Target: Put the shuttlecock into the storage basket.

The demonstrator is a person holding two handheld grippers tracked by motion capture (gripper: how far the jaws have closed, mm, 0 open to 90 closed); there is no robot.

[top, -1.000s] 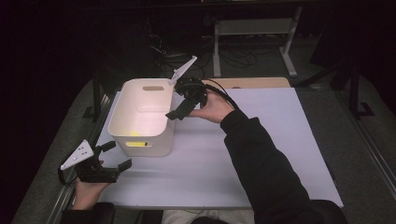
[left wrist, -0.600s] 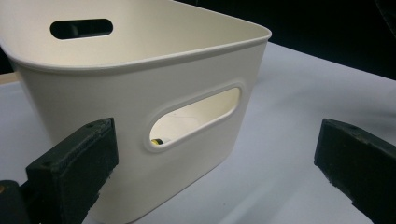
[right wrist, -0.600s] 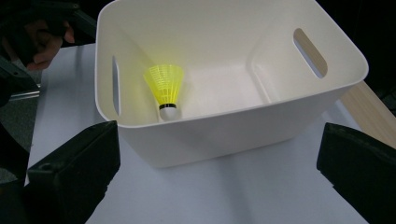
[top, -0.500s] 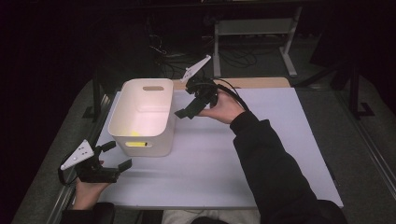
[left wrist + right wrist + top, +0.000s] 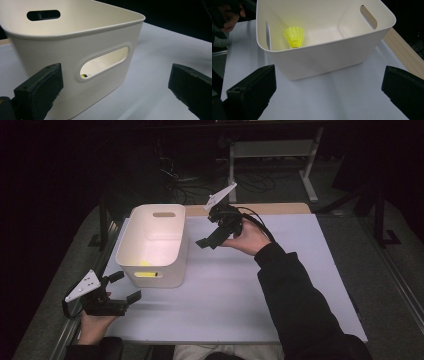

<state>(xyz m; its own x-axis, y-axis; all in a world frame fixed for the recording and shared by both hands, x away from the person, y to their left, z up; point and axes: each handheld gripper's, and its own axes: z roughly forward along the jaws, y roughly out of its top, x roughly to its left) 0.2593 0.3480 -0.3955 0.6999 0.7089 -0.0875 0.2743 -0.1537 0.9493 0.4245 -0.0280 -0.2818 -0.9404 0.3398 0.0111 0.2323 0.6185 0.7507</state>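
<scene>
Yellow shuttlecock [image 5: 294, 37]: inside white bin [image 5: 176, 262], near tabletop's left edge.
Right gripper [image 5: 212, 238]: fingers wide open, empty, now withdrawn rightward; drop judged done.
Left gripper [image 5: 125, 287]: fingers wide open, empty, at near-left corner.

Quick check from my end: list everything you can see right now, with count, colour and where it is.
Bin: one, cream-white with slot handles, on the left part of the mat.
Shuttlecock: one, yellow, inside the bin by a handle wall.
Mat: one, pale lavender-white, covering the tabletop.
Table edge: one strip, light wood, along the mat's far side.
Metal stand: one, grey, on the floor beyond the table.
Cables: several, dark, on the floor behind the table.
Left tongs: one, black, open, near the bin's near-left corner.
Right tongs: one, black, open, raised right of the bin.
Sleeve: one, black, on the right arm.
</scene>
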